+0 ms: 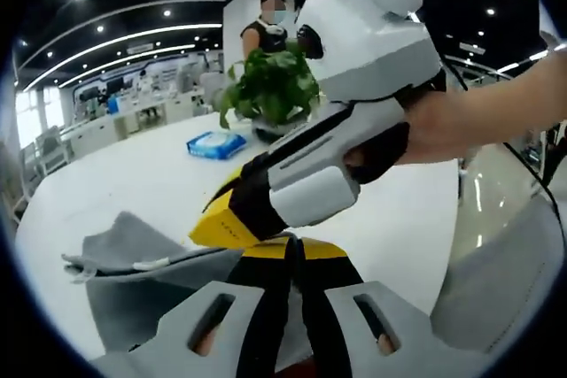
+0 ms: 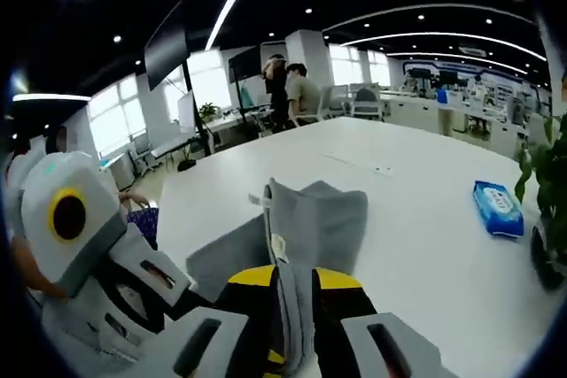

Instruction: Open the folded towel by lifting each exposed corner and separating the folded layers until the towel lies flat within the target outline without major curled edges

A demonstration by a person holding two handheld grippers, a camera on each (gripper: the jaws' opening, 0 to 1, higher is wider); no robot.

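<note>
Nearest the lens in the right gripper view, the right gripper (image 2: 292,325) has its black-and-yellow jaws closed on a raised fold of the soft grey cloth towel (image 2: 314,219), which stands up between them and hangs off the white round surface (image 2: 416,219) in a tented flap with a small white label showing on its edge. At the close edge of the left gripper view, the left gripper (image 1: 294,258) likewise has its jaws drawn together, and a strip of grey cloth seems pinched low between them, though the contact itself is hard to read; the rest of the towel lies rumpled just to the left of them on the surface. Just beyond, that same view shows the right gripper's white and grey body held in a person's hand (image 1: 434,126), its yellow tip pointing down at the towel. By my judgement the task is partway: the layers are lifted and being pulled apart, but the cloth is bunched and curled, not flat, and I can make out no target outline. Farther back sit a blue flat packet of wipes (image 1: 216,143) and a green leafy potted plant (image 1: 270,86), well apart from the towel, with office desks and standing people beyond.
</note>
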